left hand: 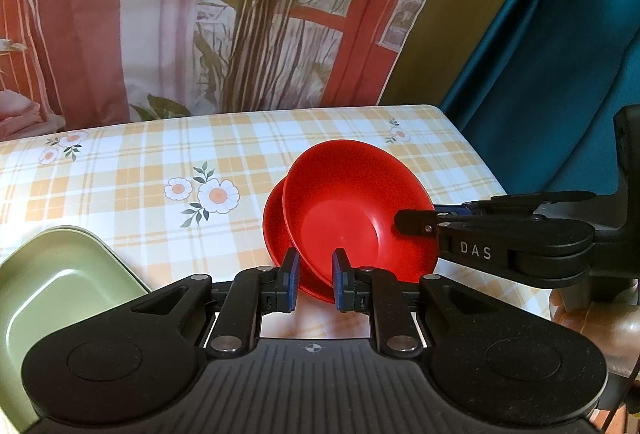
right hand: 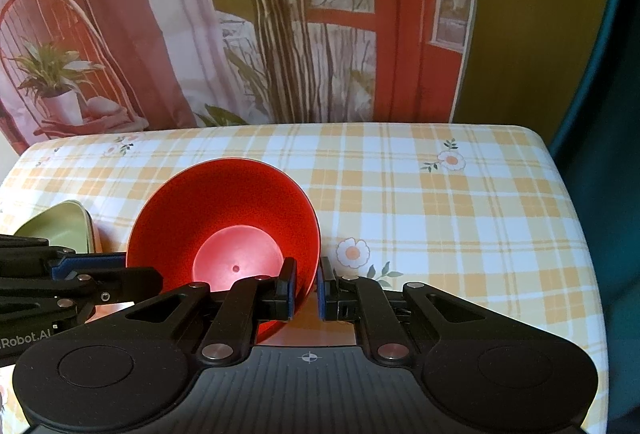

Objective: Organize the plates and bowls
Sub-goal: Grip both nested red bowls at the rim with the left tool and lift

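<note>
Left gripper: I had my left gripper (left hand: 313,280) pinching the near rims of the red bowls, blue pads on either side of them.
Right gripper: my right gripper (right hand: 307,292) was clamped on the right rim of the front red bowl (right hand: 224,234); from the left wrist view it came in from the right and bit the same rim.
Red bowls: I saw two of them, the front one (left hand: 352,210) tipped up on edge with its hollow facing me, the back red bowl (left hand: 276,230) just behind it and peeking out on its left. Whether the pair touched each other I could not tell.
Green dish: a pale green dish (left hand: 52,286) lay to the left of the bowls, near but apart.
Table: everything sat over the checked tablecloth (right hand: 440,214), yellow and white with daisies.
Background: a printed curtain (left hand: 240,14) hung behind the table.
</note>
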`<control>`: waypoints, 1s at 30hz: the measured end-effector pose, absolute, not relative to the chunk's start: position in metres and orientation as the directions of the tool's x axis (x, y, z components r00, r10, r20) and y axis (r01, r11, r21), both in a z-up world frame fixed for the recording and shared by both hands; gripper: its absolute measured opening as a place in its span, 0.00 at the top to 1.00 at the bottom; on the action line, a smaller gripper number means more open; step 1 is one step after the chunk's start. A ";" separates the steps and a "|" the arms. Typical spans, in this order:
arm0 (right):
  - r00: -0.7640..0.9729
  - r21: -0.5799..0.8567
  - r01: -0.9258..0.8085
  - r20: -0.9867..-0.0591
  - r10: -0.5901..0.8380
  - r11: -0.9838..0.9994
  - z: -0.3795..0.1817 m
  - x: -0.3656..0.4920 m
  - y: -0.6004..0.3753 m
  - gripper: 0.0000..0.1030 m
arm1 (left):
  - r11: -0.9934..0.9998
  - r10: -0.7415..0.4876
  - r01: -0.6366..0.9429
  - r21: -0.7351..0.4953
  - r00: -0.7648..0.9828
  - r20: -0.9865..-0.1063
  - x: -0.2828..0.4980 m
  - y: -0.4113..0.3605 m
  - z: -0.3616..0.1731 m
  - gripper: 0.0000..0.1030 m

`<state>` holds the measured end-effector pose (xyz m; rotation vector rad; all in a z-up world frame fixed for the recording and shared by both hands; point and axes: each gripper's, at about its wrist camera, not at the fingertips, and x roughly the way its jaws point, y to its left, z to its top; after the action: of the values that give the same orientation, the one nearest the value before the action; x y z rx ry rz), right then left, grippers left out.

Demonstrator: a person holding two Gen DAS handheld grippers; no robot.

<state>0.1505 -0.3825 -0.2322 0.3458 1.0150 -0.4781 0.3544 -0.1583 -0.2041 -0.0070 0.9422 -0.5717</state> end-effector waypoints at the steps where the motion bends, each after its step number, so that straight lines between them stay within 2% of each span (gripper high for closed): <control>1: 0.439 0.054 0.532 -0.871 -0.221 0.845 -0.232 0.151 -0.383 0.91 | 0.853 -0.465 0.460 -0.248 0.451 -0.762 0.355 -0.159 -0.204 0.82; 16: 0.428 0.053 0.532 -0.878 -0.214 0.845 -0.246 0.153 -0.382 0.85 | 0.861 -0.437 0.457 -0.221 0.445 -0.782 0.360 -0.160 -0.212 0.81; 21: 0.427 0.063 0.540 -0.880 -0.208 0.839 -0.251 0.152 -0.382 0.82 | 0.869 -0.429 0.444 -0.220 0.453 -0.782 0.362 -0.157 -0.215 0.68; 30: 0.436 0.094 0.546 -0.880 -0.186 0.833 -0.261 0.152 -0.382 0.82 | 0.866 -0.437 0.438 -0.241 0.430 -0.790 0.366 -0.159 -0.226 0.68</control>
<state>0.1523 -0.3822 -0.2609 0.3952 1.0254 -0.4703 0.3664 -0.1590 -0.2256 0.0011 0.9845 -0.5462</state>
